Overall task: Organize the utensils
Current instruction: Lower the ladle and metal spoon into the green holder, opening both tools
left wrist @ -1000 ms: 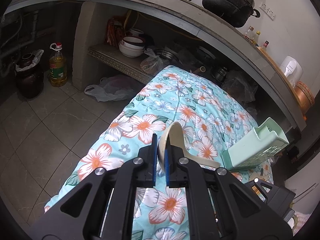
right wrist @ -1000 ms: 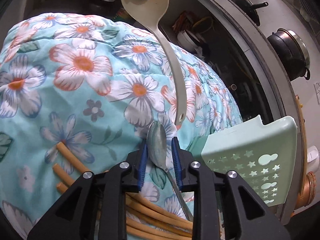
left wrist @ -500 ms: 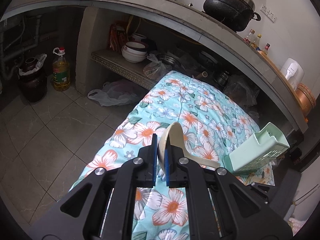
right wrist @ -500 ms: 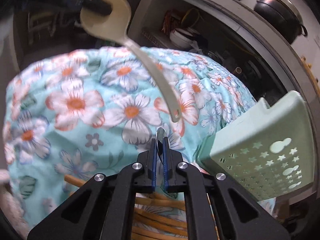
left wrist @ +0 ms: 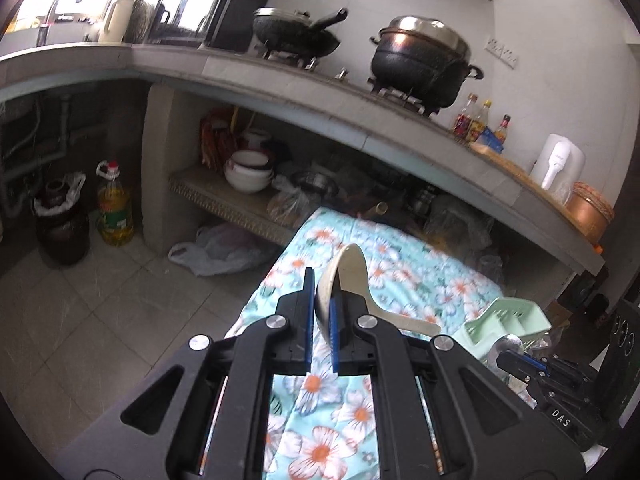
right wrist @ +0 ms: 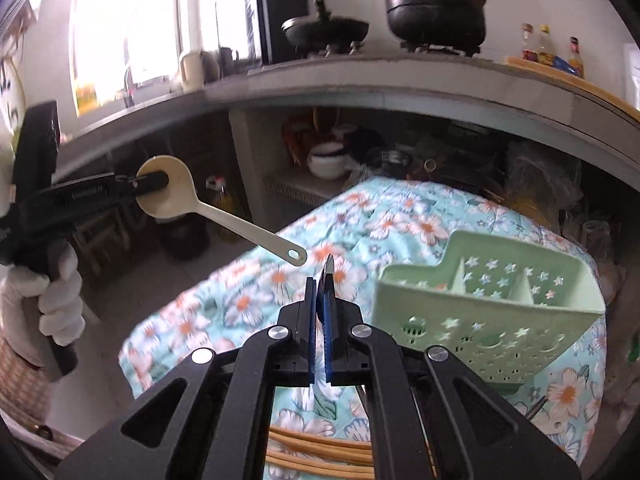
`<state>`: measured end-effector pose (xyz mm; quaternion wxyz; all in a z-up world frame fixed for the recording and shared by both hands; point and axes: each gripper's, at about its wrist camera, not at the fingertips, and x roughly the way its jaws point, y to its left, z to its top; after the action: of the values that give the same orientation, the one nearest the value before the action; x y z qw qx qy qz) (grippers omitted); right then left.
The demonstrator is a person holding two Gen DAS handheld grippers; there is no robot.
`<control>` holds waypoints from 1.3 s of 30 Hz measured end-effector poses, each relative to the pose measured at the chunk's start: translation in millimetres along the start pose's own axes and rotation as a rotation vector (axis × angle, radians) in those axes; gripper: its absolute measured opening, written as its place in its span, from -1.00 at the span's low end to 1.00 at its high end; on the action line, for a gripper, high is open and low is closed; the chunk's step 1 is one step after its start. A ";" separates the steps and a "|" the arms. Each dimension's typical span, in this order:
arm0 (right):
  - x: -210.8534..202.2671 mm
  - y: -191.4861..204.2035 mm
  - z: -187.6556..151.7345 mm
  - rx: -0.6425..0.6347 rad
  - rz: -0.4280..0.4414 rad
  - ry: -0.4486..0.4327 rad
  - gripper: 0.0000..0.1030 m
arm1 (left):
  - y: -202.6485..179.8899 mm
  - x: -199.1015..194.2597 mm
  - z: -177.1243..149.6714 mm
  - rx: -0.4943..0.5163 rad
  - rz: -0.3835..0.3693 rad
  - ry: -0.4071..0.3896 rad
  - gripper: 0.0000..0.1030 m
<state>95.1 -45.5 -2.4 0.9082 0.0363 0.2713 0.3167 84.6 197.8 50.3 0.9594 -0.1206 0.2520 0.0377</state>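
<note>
With each gripper clamped on a utensil above the floral-cloth table [right wrist: 400, 216], left gripper [left wrist: 320, 320] pinching the cream ladle [right wrist: 176, 196] by its bowl, right gripper [right wrist: 320, 312] nipping a metal spoon [right wrist: 329, 266], lower handles first into the green caddy [right wrist: 492, 312], one by one.

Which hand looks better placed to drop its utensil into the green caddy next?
Probably the right. Its gripper, shut on the metal spoon, hangs just beside the green caddy's open compartments. The left gripper holds the cream ladle by its bowl, farther from the caddy, handle end toward it.
</note>
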 end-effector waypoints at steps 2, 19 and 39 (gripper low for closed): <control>-10.1 -8.9 5.3 0.031 0.013 -0.035 -0.94 | -9.2 -3.7 9.1 0.016 -0.024 -0.025 -0.89; -123.5 -96.1 40.3 0.217 -0.014 -0.365 -0.94 | -142.1 33.2 27.3 0.462 -0.050 -0.011 -0.89; -95.1 -185.6 59.9 0.339 0.109 -0.413 -0.94 | -194.4 101.5 -27.8 0.652 0.035 0.165 -0.73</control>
<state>167.2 -243.6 49.1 0.9067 0.2663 0.1273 0.3012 185.7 3.8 18.1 0.9230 0.1943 0.3299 -0.0385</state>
